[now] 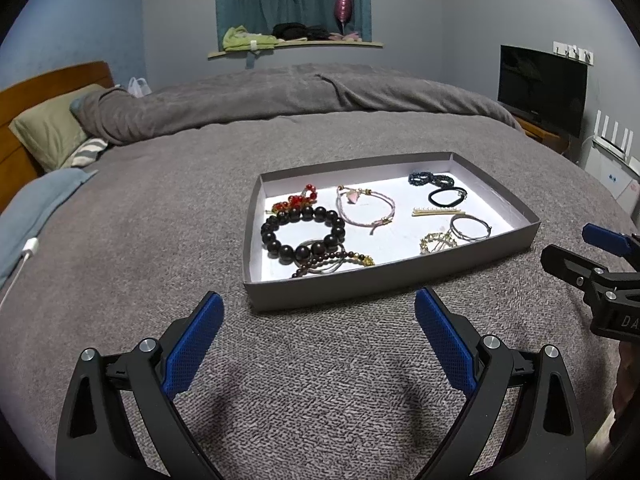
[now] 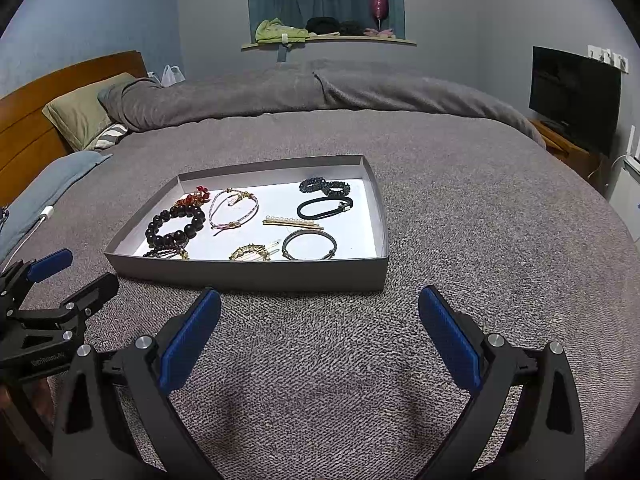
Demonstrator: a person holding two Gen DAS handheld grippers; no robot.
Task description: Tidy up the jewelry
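A shallow grey tray (image 1: 384, 280) (image 2: 248, 276) lies on the bed with jewelry spread on its white floor. On its left lie a dark bead bracelet (image 1: 303, 235) (image 2: 176, 226), red beads (image 1: 296, 201) and a pink cord bracelet (image 1: 366, 208) (image 2: 234, 208). On its right lie a pearl hair clip (image 1: 438, 211) (image 2: 292, 221), a black hair tie (image 1: 447, 197) (image 2: 325, 207), a dark scrunchie (image 1: 430, 179), a thin bangle (image 1: 470, 227) (image 2: 309, 245) and a gold clip (image 1: 437, 241) (image 2: 252, 253). My left gripper (image 1: 319, 312) (image 2: 76, 266) is open and empty just before the tray. My right gripper (image 2: 320, 308) (image 1: 568, 242) is open and empty too.
The tray sits on a grey blanket (image 1: 160, 240). Pillows (image 1: 52, 132) and a wooden headboard (image 1: 24, 96) are at the left. A white charger cable (image 1: 24, 258) lies near the left edge. A TV (image 1: 542, 88) stands at the right. A window shelf (image 1: 296, 42) is at the back.
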